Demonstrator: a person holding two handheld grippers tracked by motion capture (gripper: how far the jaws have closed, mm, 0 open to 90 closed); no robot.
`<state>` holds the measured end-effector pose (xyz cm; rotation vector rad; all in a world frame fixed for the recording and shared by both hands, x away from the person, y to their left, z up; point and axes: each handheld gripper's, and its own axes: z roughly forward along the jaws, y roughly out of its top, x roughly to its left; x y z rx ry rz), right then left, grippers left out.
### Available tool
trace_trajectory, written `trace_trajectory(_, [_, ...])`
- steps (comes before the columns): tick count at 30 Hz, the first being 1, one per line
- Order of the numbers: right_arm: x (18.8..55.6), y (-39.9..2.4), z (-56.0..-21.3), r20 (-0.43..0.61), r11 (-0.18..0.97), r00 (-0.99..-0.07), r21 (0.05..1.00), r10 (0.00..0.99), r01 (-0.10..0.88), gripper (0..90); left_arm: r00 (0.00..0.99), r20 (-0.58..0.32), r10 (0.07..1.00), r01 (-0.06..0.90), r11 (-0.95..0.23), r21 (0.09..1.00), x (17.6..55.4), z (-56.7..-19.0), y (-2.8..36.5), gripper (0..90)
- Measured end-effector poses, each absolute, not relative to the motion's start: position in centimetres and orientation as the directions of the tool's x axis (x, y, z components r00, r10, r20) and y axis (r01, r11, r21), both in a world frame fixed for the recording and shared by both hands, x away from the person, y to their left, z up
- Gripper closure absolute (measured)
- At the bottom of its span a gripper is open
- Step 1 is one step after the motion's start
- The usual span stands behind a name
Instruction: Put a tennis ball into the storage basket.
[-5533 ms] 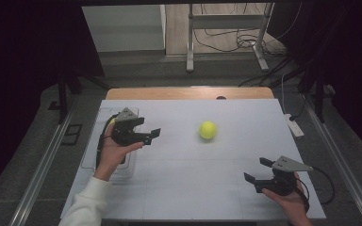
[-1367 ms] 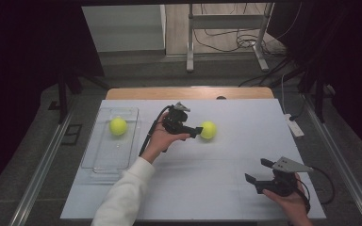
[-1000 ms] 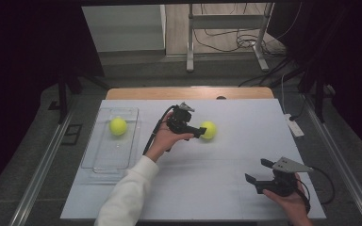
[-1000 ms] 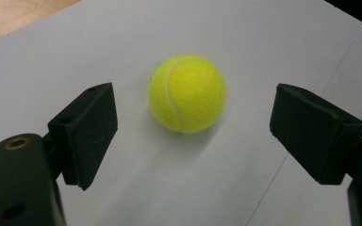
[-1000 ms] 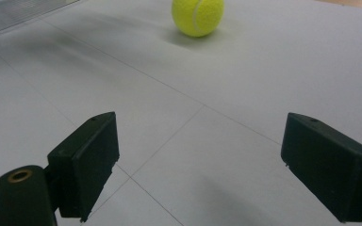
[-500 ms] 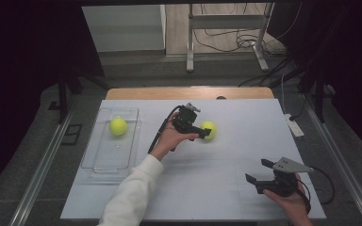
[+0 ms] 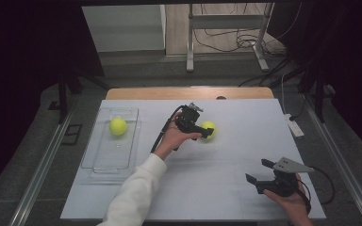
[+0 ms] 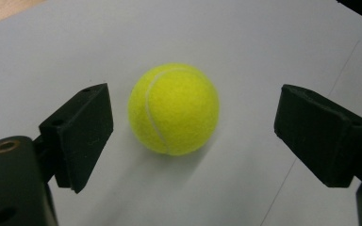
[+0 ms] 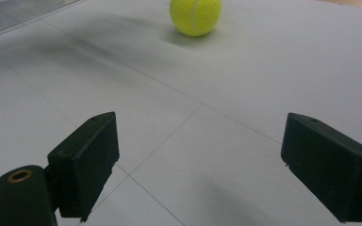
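A yellow tennis ball (image 7: pixel 210 126) lies on the white table near its middle. My left gripper (image 7: pixel 206 133) has reached it. In the left gripper view the ball (image 8: pixel 173 109) sits between the two black jaws, nearer the left one, and neither pad touches it. That gripper (image 8: pixel 194 99) is open, and its jaws have just been opening wider. A second tennis ball (image 7: pixel 118 126) rests in the clear tray (image 7: pixel 108 160) at the left. My right gripper (image 7: pixel 260 172) stands open at the front right with nothing between its jaws (image 9: pixel 202 132). It faces the middle ball (image 9: pixel 195 16).
The tray's corner (image 9: pixel 23 12) shows at the top left of the right gripper view. A white power strip (image 7: pixel 293 126) lies at the table's right edge. A metal stand (image 7: pixel 226 33) and cables are on the floor behind the table.
My left gripper left the tray, where a ball now lies, and moved right to the middle ball, closing in over the last second. The right gripper stayed put.
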<state>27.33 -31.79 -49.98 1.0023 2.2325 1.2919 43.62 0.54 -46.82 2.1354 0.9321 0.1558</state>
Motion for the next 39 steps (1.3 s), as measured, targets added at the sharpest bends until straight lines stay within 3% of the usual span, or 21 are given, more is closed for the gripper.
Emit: trace_trajectory(39, [27.3, -32.0, -50.1, 0.036, 0.324, -0.677, 0.859, 0.735, 0.397, 12.5, 0.699, -0.212, 0.683, 0.622, -0.434, 0.651, 46.1, -50.0, -1.7, 11.5])
